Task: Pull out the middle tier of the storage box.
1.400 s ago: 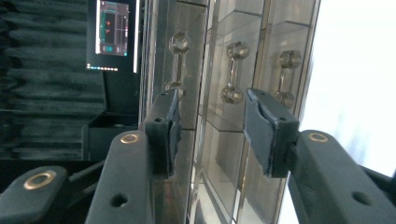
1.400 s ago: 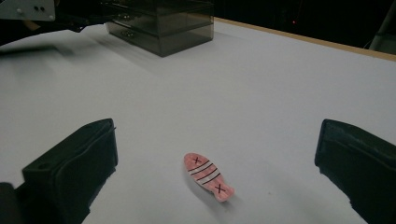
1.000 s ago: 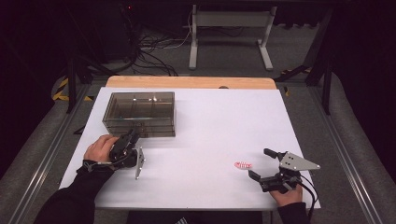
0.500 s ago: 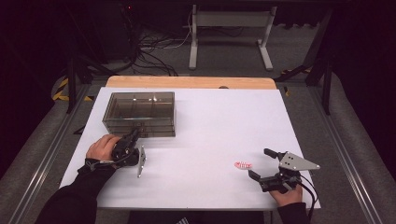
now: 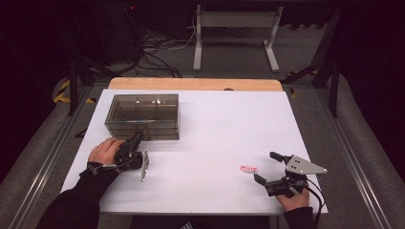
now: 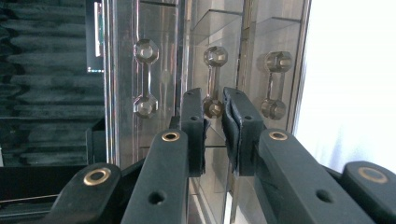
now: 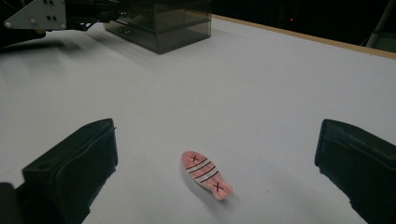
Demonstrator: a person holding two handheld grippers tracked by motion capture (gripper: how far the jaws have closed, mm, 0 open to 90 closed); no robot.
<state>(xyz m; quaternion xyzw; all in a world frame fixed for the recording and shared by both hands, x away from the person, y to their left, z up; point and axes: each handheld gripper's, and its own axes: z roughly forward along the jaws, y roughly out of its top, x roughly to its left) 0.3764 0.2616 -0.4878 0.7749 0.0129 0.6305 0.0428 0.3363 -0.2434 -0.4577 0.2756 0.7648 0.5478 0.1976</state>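
Right gripper (image 5: 263,168) sits near the table's (image 5: 219,119) front right corner, jaws spread wide, nothing between them. The little pink fish (image 5: 248,169) lies flat on the white top just ahead of those jaws, apart from both. In the right gripper view the fish (image 7: 206,174) rests in the gap between the two black jaws, closer to the left one, its striped side facing up.

Well over to the fish's left, the left gripper (image 5: 138,138) points at the smoky clear drawer box (image 5: 143,116). In the left gripper view its pads (image 6: 196,133) are nearly together, a slim gap left, lined up with the middle drawer handle (image 6: 213,81). Whether they pinch that handle, I cannot tell.
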